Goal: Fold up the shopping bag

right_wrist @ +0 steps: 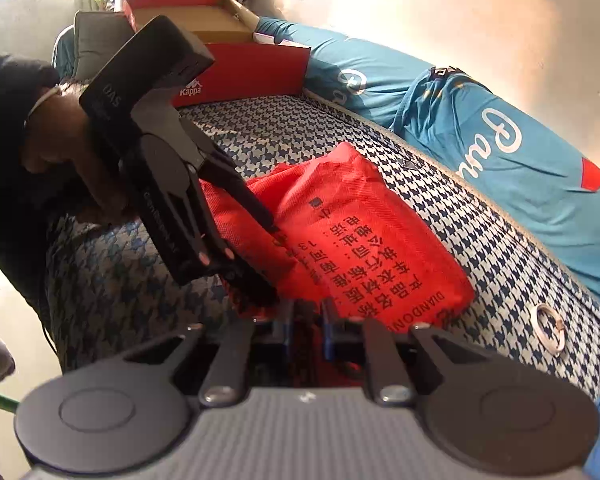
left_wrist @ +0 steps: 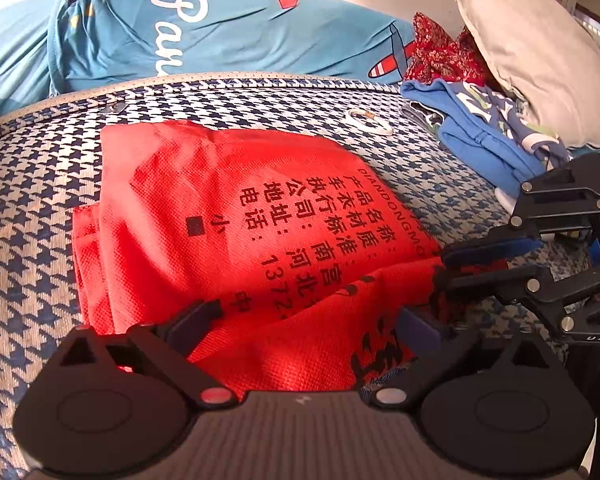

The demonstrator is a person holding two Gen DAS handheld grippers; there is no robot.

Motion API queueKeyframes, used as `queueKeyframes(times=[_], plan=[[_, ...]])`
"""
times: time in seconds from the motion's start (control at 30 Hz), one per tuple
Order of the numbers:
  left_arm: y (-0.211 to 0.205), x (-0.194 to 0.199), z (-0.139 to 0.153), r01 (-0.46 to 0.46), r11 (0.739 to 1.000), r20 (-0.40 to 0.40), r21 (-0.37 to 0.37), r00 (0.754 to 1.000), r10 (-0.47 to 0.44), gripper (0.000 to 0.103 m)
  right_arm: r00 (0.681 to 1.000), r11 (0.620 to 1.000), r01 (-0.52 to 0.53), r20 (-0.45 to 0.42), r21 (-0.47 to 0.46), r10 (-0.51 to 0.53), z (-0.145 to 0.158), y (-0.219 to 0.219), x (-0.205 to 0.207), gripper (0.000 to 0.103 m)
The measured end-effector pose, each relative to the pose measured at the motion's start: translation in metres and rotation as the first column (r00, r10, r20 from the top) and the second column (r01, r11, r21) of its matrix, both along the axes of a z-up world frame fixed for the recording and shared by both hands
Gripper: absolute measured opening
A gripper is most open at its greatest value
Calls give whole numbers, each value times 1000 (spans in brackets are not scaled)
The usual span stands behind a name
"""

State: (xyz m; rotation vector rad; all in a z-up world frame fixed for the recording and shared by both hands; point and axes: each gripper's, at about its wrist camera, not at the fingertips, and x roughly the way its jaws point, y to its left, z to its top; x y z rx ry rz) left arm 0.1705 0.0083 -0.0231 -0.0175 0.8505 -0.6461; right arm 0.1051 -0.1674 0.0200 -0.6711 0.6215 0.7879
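The red shopping bag (left_wrist: 236, 216) lies on the houndstooth bed cover (left_wrist: 32, 184), already doubled into a thick packet with its printed panel up and a loose flap along the near edge; the right gripper (left_wrist: 440, 266) is pinching that flap at the near right corner, its tips pressed together on the fabric, while the left gripper (left_wrist: 308, 320) stands spread over the near edge, gripping nothing; to fold cleanly, I judge, the pinched corner should travel low and level toward the far side, edges matched, with the left tongs pressing the crease flat; a white ring (left_wrist: 370, 120) and heaped clothes (left_wrist: 484, 136) lie far right, well apart.
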Motion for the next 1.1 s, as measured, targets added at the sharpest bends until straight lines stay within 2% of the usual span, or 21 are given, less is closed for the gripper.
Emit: queueKeyframes(times=[0.3,0.57,0.63,0.87,1.0,1.1], plan=[[-4,-5,2,10,1000,63,29,998,-12,89,999,1000,18,-35,-6,-18,-12,1,15,11],[-5,-11,4,23,999,120,46,992,-28,87,997,999,33,-68,-9,-33,-22,1,29,11],[-5,-13,7,32,998,133,59,990,-40,84,997,1000,29,-66,-11,-30,-22,1,28,11],[0,-34,24,124,980,222,156,962,-157,81,997,1000,24,-71,-11,-24,-22,-2,27,12],[6,-45,36,153,979,257,132,949,-183,81,997,1000,25,-72,-12,-26,-21,-3,27,12],[4,-52,38,191,975,254,114,943,-215,81,997,1000,21,-69,-17,-22,-21,-2,27,13]])
